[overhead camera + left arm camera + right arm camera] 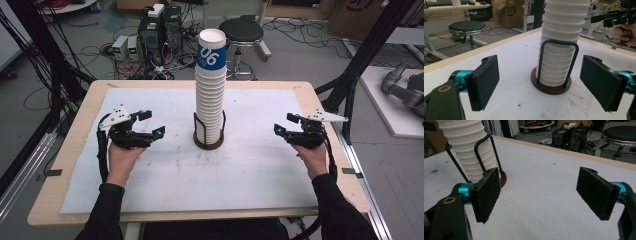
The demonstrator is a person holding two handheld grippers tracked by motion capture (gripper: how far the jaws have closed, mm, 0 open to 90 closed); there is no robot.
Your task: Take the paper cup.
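From the high view we see a tall stack of white paper cups (210, 95) standing upright in a round brown holder (208, 142) with black wire loops, near the middle of the white sheet that covers the bench (75, 150); the top cup carries a blue band with white numerals, which neither gripper view takes in. That view also shows a stool (241, 31) and computer towers (161, 30) on the floor beyond the bench. We hold the left gripper (151, 125) to the left of the stack and the right gripper (281, 125) to its right, both well apart from the cups and pointed inward toward them. The left gripper view gives us what the high view cannot: the ribbed rims of the lower cups (560, 50), one wire loop (559, 62) rising in front of them, and the brown base (550, 87) resting on the stained sheet, framed between our two black fingers (484, 82). Those fingers stand wide open, holding and touching nothing. Farther off in that view the other hand (624, 32) grips its own tool. The right gripper view shows the stack (469, 147) at its left edge, partly behind the near finger (486, 193); here too our fingers are spread wide, empty, with bare sheet between them.
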